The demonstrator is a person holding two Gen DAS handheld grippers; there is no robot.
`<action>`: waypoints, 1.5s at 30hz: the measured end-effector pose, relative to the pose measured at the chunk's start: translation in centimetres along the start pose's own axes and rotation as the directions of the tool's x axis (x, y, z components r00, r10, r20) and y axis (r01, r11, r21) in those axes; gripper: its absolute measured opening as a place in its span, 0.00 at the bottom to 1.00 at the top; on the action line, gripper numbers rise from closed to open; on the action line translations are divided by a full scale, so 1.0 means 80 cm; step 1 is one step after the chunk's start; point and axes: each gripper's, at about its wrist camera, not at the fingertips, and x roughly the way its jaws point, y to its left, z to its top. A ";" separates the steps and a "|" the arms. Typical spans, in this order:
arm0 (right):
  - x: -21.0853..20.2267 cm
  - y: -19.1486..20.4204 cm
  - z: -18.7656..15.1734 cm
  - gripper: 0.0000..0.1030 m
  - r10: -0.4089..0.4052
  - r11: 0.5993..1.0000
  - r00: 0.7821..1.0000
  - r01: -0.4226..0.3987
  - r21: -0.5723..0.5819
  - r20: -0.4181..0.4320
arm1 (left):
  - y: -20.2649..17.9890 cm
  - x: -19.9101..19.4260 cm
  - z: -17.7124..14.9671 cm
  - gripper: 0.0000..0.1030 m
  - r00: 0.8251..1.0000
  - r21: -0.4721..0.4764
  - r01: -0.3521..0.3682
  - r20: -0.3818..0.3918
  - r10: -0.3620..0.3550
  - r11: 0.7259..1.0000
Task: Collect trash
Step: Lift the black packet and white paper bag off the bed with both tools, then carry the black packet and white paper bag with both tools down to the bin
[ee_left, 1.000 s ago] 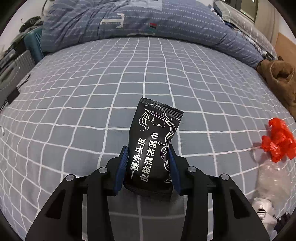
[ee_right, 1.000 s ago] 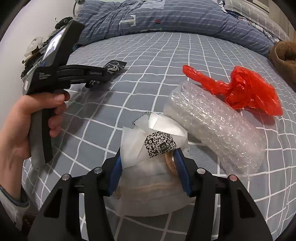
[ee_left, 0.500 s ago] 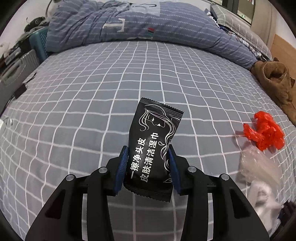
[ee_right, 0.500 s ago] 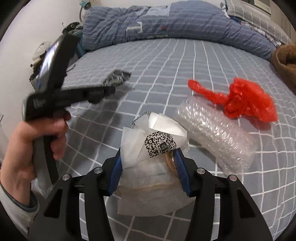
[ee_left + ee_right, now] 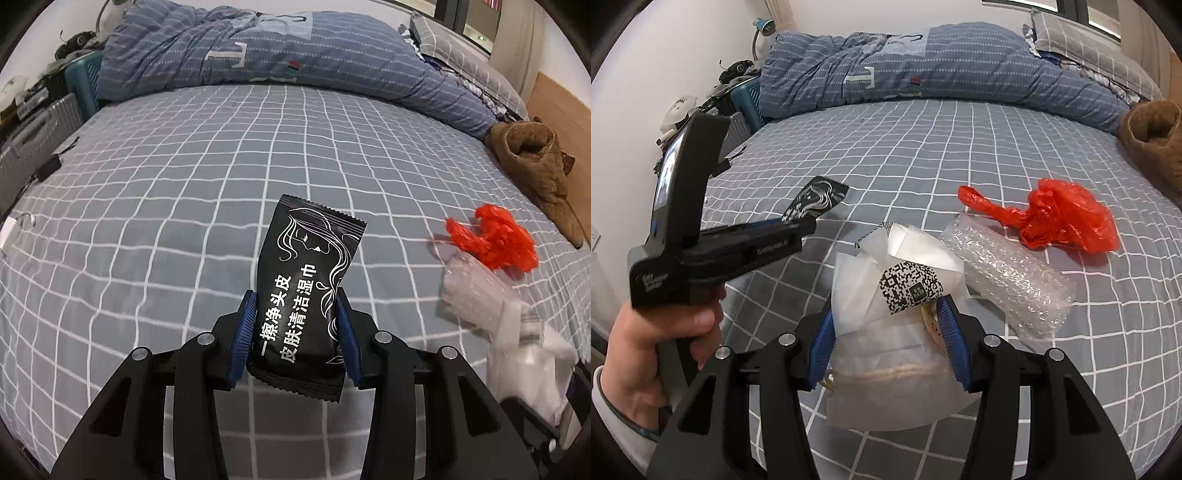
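With the black wipe packet (image 5: 306, 291) clamped in the left gripper (image 5: 295, 328) and the white paper wrapper (image 5: 897, 291) in the right gripper (image 5: 886, 332), both have been lifted off the bed (image 5: 166, 192), so collection is judged under way.

Grey checked bed (image 5: 184, 184), rumpled blue duvet (image 5: 923, 74) at head, white wall (image 5: 683, 44).

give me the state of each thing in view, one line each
black wipe packet: clamped upright in the left claw
white paper bag: crumpled, clamped in the right claw
red plastic bag: crumpled, lying on the bed
bubble wrap: rolled up, lying beside the red bag
quilt: bunched up
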 end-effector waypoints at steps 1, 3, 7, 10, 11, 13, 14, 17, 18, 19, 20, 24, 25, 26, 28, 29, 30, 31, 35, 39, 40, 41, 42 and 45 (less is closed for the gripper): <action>-0.002 0.000 0.000 0.49 -0.003 1.000 1.000 0.003 -0.003 0.001 | -0.001 -0.003 -0.003 0.40 1.000 0.000 0.003 -0.001 -0.003 1.000; -0.007 0.001 -0.001 0.49 -0.010 1.000 1.000 0.010 -0.004 0.003 | -0.002 -0.010 -0.011 0.40 1.000 -0.002 0.009 -0.002 -0.009 1.000; -0.018 0.005 -0.010 0.49 -0.029 0.999 1.000 0.029 -0.014 0.011 | -0.004 -0.025 -0.026 0.40 1.000 -0.008 0.017 -0.002 -0.017 1.000; -0.025 0.007 -0.019 0.49 -0.041 0.999 0.999 0.041 -0.022 0.009 | -0.004 -0.037 -0.038 0.40 1.000 -0.021 0.012 0.007 -0.012 1.000; -0.026 0.007 -0.021 0.49 -0.044 0.999 0.999 0.044 -0.023 0.009 | -0.004 -0.041 -0.041 0.40 1.000 -0.026 0.014 0.009 -0.014 1.000; -0.031 0.007 -0.027 0.49 -0.050 0.998 0.999 0.050 -0.026 0.007 | -0.006 -0.052 -0.050 0.40 1.000 -0.026 0.019 0.015 -0.019 0.999; -0.033 0.006 -0.030 0.49 -0.051 0.998 0.999 0.051 -0.026 0.006 | -0.008 -0.058 -0.056 0.40 1.000 -0.021 0.020 0.019 -0.019 1.000; -0.043 -0.001 -0.038 0.49 -0.060 0.998 0.998 0.060 -0.018 0.012 | -0.013 -0.069 -0.067 0.39 1.000 -0.008 0.015 0.023 -0.015 1.000; -0.048 -0.005 -0.043 0.49 -0.065 0.998 0.998 0.065 -0.009 0.017 | -0.016 -0.072 -0.072 0.39 1.000 -0.001 0.017 0.024 -0.017 1.000; -0.051 -0.010 -0.047 0.49 -0.072 0.997 0.997 0.072 0.002 0.015 | -0.017 -0.076 -0.076 0.39 1.000 -0.001 0.020 0.024 -0.020 1.000; -0.053 -0.013 -0.049 0.49 -0.075 0.997 0.997 0.075 0.013 0.012 | -0.018 -0.079 -0.079 0.39 0.999 -0.003 0.027 0.023 -0.027 1.000; -0.064 -0.024 -0.059 0.49 -0.087 0.995 0.996 0.086 0.043 0.012 | -0.027 -0.093 -0.089 0.39 0.999 0.006 0.042 0.031 -0.042 0.999; -0.066 -0.023 -0.061 0.49 -0.088 0.995 0.996 0.087 0.047 0.012 | -0.029 -0.097 -0.093 0.39 0.998 0.007 0.049 0.035 -0.049 0.999; -0.069 -0.023 -0.064 0.49 -0.090 0.995 0.996 0.090 0.046 0.013 | -0.030 -0.099 -0.095 0.39 0.998 0.007 0.051 0.037 -0.051 0.999; -0.074 -0.020 -0.069 0.49 -0.102 0.994 0.995 0.101 0.036 0.016 | -0.033 -0.105 -0.102 0.39 0.998 0.010 0.056 0.037 -0.056 0.998; -0.077 -0.019 -0.072 0.49 -0.104 0.994 0.994 0.103 0.032 0.020 | -0.032 -0.107 -0.105 0.39 0.998 0.011 0.056 0.037 -0.057 0.998; -0.080 -0.018 -0.073 0.48 -0.104 0.994 0.994 0.103 0.030 0.023 | -0.033 -0.110 -0.110 0.39 0.998 0.011 0.058 0.036 -0.059 0.998; -0.083 -0.017 -0.074 0.48 -0.103 0.994 0.994 0.102 0.029 0.026 | -0.034 -0.112 -0.113 0.39 0.998 0.011 0.060 0.034 -0.060 0.998; -0.096 -0.017 -0.083 0.48 -0.102 0.994 0.994 0.101 0.038 0.030 | -0.040 -0.120 -0.129 0.39 0.998 0.024 0.063 0.023 -0.063 0.998; -0.107 -0.020 -0.093 0.47 -0.106 0.993 0.994 0.105 0.046 0.028 | -0.042 -0.134 -0.141 0.38 0.997 0.041 0.063 0.030 -0.064 0.997; -0.109 -0.020 -0.095 0.46 -0.105 0.994 0.994 0.104 0.046 0.027 | -0.042 -0.138 -0.144 0.38 0.997 0.043 0.061 0.033 -0.062 0.997; -0.112 -0.020 -0.096 0.46 -0.104 0.994 0.994 0.102 0.047 0.027 | -0.042 -0.140 -0.145 0.38 0.998 0.044 0.059 0.035 -0.061 0.997; -0.116 -0.019 -0.099 0.46 -0.102 0.994 0.994 0.101 0.047 0.029 | -0.043 -0.143 -0.149 0.38 0.998 0.043 0.054 0.034 -0.056 0.998; -0.124 -0.015 -0.105 0.46 -0.100 0.994 0.994 0.098 0.042 0.033 | -0.045 -0.149 -0.159 0.37 0.999 0.049 0.025 0.031 -0.027 0.998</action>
